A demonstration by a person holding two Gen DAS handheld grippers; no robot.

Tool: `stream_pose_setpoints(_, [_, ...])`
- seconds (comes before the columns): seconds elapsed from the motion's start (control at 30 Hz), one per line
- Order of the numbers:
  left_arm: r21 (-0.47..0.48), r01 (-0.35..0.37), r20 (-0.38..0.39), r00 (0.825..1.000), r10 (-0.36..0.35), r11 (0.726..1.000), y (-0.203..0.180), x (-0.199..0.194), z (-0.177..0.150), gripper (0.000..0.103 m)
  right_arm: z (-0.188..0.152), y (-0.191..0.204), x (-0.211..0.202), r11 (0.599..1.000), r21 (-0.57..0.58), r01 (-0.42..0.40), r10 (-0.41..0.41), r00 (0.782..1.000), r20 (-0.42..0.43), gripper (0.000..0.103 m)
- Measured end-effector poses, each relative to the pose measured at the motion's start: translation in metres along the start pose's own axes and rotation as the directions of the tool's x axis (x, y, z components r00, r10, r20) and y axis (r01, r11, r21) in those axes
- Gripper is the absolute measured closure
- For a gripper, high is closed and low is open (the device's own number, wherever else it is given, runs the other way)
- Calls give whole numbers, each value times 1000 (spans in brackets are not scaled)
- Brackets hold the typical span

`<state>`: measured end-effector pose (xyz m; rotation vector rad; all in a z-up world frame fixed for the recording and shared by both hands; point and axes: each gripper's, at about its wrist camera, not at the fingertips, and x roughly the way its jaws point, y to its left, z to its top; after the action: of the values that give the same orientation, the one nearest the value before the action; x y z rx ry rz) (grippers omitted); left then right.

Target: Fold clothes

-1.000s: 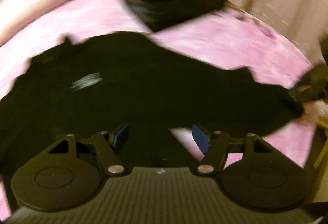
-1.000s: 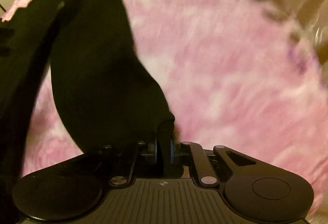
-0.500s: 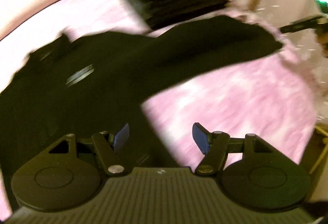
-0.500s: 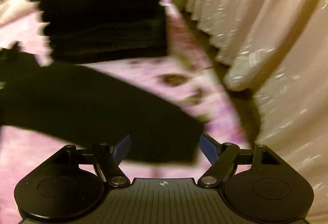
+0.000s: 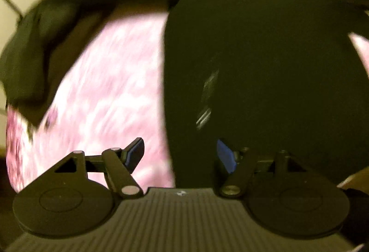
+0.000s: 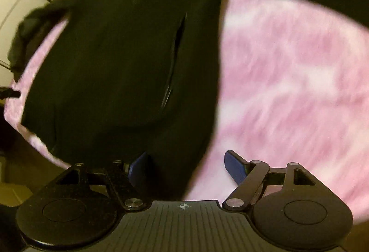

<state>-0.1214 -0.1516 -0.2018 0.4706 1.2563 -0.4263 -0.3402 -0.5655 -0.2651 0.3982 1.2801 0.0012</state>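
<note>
The black garment (image 5: 265,63) lies spread flat on the pink blanket (image 5: 110,95). The right hand-held gripper (image 6: 185,165), clamped on a sleeve one second ago, is now wide open and empty. The left hand-held gripper (image 5: 181,155) remains wide open, holding nothing.

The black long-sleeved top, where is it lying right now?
The black long-sleeved top lies spread on the pink fluffy blanket, left half of the right wrist view, right half of the left wrist view.

Black gripper (image 5: 180,155), blue fingertips (image 5: 224,155)
</note>
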Motion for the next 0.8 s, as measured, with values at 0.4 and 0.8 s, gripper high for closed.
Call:
stream_pose_setpoints(0.4, [-37, 302, -56, 951, -304, 953, 37, 55, -27, 77, 7, 16, -7, 992, 98, 82, -76, 995, -62, 100])
stream_pose_setpoints(0.8, [-21, 340, -102, 935, -341, 940, 10, -10, -51, 101, -15, -6, -34, 980, 42, 193, -188, 976, -107, 101])
